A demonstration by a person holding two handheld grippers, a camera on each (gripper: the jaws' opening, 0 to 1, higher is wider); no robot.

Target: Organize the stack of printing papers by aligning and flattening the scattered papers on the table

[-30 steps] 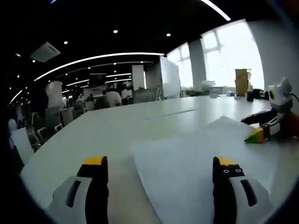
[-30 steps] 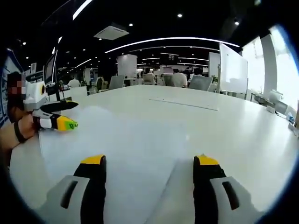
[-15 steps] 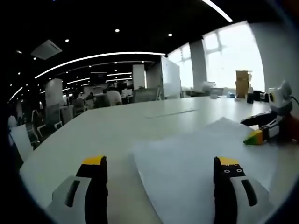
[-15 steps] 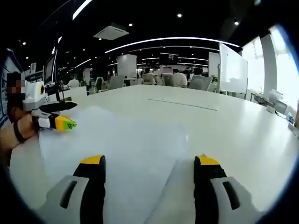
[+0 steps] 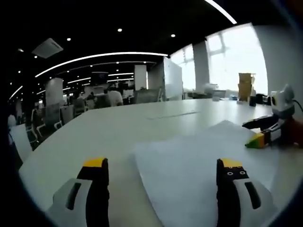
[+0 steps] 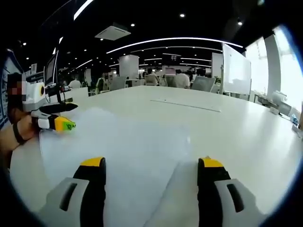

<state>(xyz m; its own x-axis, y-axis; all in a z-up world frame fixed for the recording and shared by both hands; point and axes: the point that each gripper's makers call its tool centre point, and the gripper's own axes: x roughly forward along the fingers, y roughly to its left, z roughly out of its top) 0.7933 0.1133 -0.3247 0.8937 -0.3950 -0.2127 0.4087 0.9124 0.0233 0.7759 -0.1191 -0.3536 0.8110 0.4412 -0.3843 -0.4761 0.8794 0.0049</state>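
Barely anything moved; both grippers still hover. Left gripper (image 5: 163,170) and right gripper (image 6: 151,169) jaws spread, holding nothing. White papers (image 6: 118,146) lie flat at 12 o'clock on white table (image 6: 236,127), dim office behind.

- Big open-plan office, dark ceiling (image 6: 156,19) with curved light strips (image 5: 99,58) and small spotlights
- Bright windows (image 5: 236,52) along one side
- Long white desk (image 6: 246,127), whiteboard (image 6: 236,70) behind it
- Chairs (image 5: 21,144) and people sitting further back
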